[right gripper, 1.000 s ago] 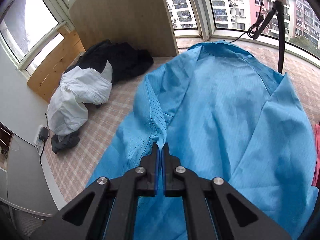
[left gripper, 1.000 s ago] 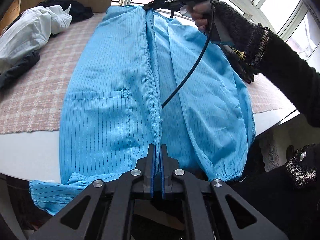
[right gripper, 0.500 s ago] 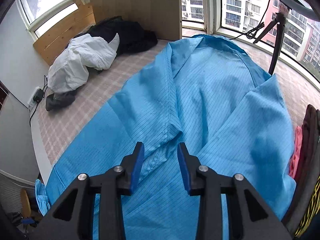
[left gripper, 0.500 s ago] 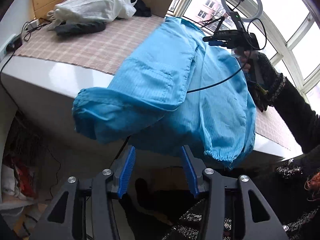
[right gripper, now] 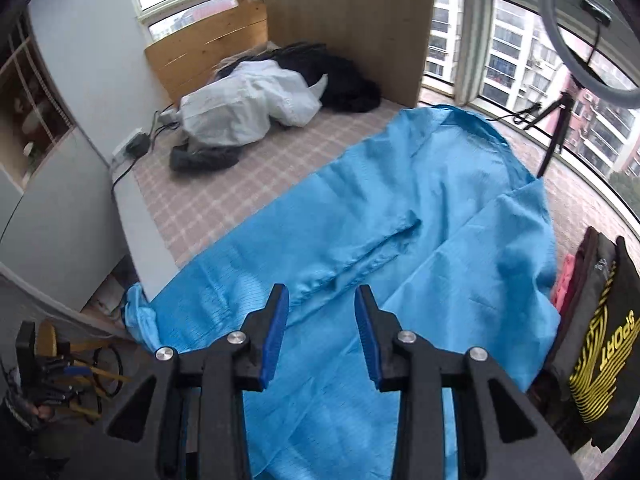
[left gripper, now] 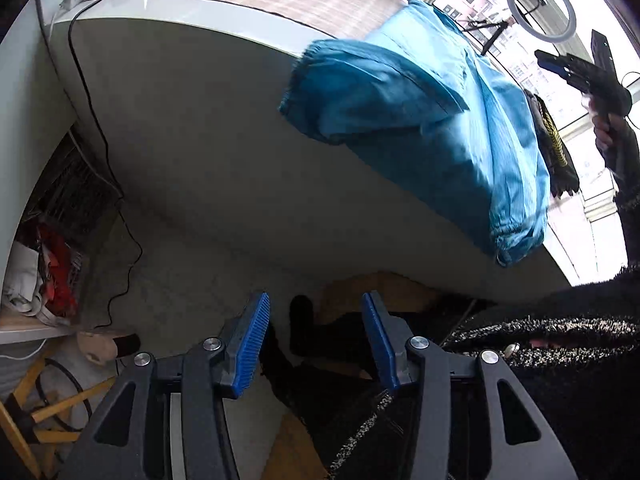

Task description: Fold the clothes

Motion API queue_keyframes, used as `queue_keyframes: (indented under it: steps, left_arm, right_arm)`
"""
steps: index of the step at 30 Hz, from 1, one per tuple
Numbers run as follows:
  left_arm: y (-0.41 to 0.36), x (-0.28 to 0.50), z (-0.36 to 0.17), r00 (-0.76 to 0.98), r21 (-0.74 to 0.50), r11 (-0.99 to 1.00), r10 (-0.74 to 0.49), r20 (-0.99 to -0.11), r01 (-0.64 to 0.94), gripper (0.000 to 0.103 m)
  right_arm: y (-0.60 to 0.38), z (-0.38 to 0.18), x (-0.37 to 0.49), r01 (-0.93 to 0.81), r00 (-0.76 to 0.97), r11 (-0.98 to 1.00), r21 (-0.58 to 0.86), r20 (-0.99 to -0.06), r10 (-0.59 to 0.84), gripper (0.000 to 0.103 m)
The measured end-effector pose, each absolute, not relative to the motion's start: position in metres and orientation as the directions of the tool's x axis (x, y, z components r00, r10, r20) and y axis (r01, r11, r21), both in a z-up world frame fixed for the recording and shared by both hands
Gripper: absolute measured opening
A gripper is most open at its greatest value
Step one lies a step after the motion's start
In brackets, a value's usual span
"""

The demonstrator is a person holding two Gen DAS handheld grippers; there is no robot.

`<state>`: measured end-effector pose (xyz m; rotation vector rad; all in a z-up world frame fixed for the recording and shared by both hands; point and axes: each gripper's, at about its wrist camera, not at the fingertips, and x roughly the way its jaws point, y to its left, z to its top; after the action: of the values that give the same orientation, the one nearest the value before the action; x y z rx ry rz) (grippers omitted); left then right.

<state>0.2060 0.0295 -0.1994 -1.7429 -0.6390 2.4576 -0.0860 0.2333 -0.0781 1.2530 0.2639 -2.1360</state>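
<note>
1. The left hand-held gripper (left gripper: 316,340) has black angular arms, silver round screws and ribbed blue pads (left gripper: 253,346).
2. The right hand-held gripper (right gripper: 321,334) is built the same: black frame, silver screws, blue pads (right gripper: 275,336).
3. The person wears a black fuzzy sleeve (left gripper: 552,364) flecked with white, with a small button.

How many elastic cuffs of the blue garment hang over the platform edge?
2: one cuff hangs nearest the person's body, the other further along the edge. Neither tool holds them.
</note>
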Motion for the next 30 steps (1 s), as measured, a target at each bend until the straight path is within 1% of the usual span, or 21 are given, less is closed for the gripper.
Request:
queue_keyframes:
  steps: [1, 3, 4, 9, 12, 13, 14, 15, 19, 21, 22, 23, 24, 25, 28, 29, 30]
  left_arm:
    - [0.020, 0.199, -0.199, -0.380, -0.368, -0.912, 0.281, -0.881, 0.180, 0.046]
    - [0.006, 0.183, -0.200, -0.411, -0.359, -0.918, 0.264, -0.872, 0.171, 0.046]
    - [0.000, 0.176, -0.201, -0.420, -0.356, -0.919, 0.260, -0.869, 0.169, 0.046]
    - [-0.009, 0.168, -0.203, -0.463, -0.365, -0.919, 0.261, -0.847, 0.151, 0.046]
    - [-0.011, 0.174, -0.201, -0.491, -0.400, -0.904, 0.281, -0.825, 0.153, 0.046]
    - [-0.013, 0.177, -0.201, -0.497, -0.410, -0.899, 0.288, -0.819, 0.155, 0.046]
    - [-0.015, 0.180, -0.201, -0.503, -0.421, -0.894, 0.294, -0.812, 0.157, 0.046]
    - [-0.016, 0.181, -0.202, -0.504, -0.428, -0.890, 0.301, -0.810, 0.156, 0.046]
    - [-0.012, 0.176, -0.212, -0.475, -0.434, -0.893, 0.332, -0.815, 0.121, 0.046]
    - [-0.005, 0.168, -0.217, -0.453, -0.422, -0.903, 0.343, -0.823, 0.082, 0.046]
    - [-0.002, 0.163, -0.219, -0.448, -0.419, -0.906, 0.350, -0.823, 0.063, 0.046]
    - [0.000, 0.158, -0.220, -0.444, -0.420, -0.906, 0.359, -0.821, 0.045, 0.046]
    - [0.001, 0.153, -0.220, -0.444, -0.428, -0.903, 0.371, -0.816, 0.033, 0.046]
    - [0.001, 0.148, -0.219, -0.445, -0.428, -0.903, 0.376, -0.813, 0.020, 0.046]
    - [0.002, 0.132, -0.211, -0.454, -0.409, -0.912, 0.376, -0.808, -0.028, 0.046]
    - [0.001, 0.126, -0.208, -0.451, -0.412, -0.911, 0.382, -0.807, -0.035, 0.046]
    - [0.000, 0.120, -0.206, -0.448, -0.415, -0.909, 0.388, -0.805, -0.041, 0.046]
  right_arm:
    - [0.204, -0.086, -0.072, 0.675, -0.281, -0.718, 0.169, -0.841, -0.462, 0.035]
    - [0.146, -0.105, -0.047, 0.769, -0.166, -0.602, 0.213, -0.844, -0.510, 0.042]
    - [0.123, -0.118, -0.041, 0.789, -0.143, -0.581, 0.200, -0.860, -0.489, 0.043]
    - [0.011, -0.183, -0.016, 0.871, -0.037, -0.467, 0.151, -0.929, -0.368, 0.044]
    - [-0.007, -0.208, -0.014, 0.878, 0.027, -0.446, 0.174, -0.948, -0.318, 0.043]
    - [-0.007, -0.209, -0.008, 0.892, 0.046, -0.412, 0.187, -0.943, -0.330, 0.033]
    - [-0.007, -0.210, -0.002, 0.904, 0.065, -0.377, 0.200, -0.938, -0.341, 0.006]
    - [-0.007, -0.209, 0.006, 0.919, 0.076, -0.339, 0.203, -0.932, -0.353, 0.003]
    - [0.015, -0.194, 0.059, 0.991, 0.054, -0.092, 0.094, -0.931, -0.361, 0.003]
    - [0.028, -0.194, 0.060, 0.986, 0.069, -0.120, 0.118, -0.935, -0.347, 0.004]
    - [0.035, -0.194, 0.060, 0.982, 0.077, -0.134, 0.130, -0.937, -0.341, 0.007]
    - [0.041, -0.194, 0.060, 0.979, 0.085, -0.148, 0.141, -0.939, -0.334, 0.015]
    - [0.048, -0.194, 0.060, 0.975, 0.093, -0.162, 0.153, -0.940, -0.328, 0.021]
    - [0.055, -0.194, 0.061, 0.970, 0.101, -0.177, 0.164, -0.942, -0.321, 0.029]
    - [0.075, -0.193, 0.062, 0.956, 0.126, -0.219, 0.197, -0.945, -0.303, 0.030]
    - [0.080, -0.191, 0.059, 0.947, 0.125, -0.245, 0.206, -0.942, -0.310, 0.030]
    - [0.084, -0.182, 0.048, 0.930, 0.097, -0.301, 0.211, -0.930, -0.353, 0.030]
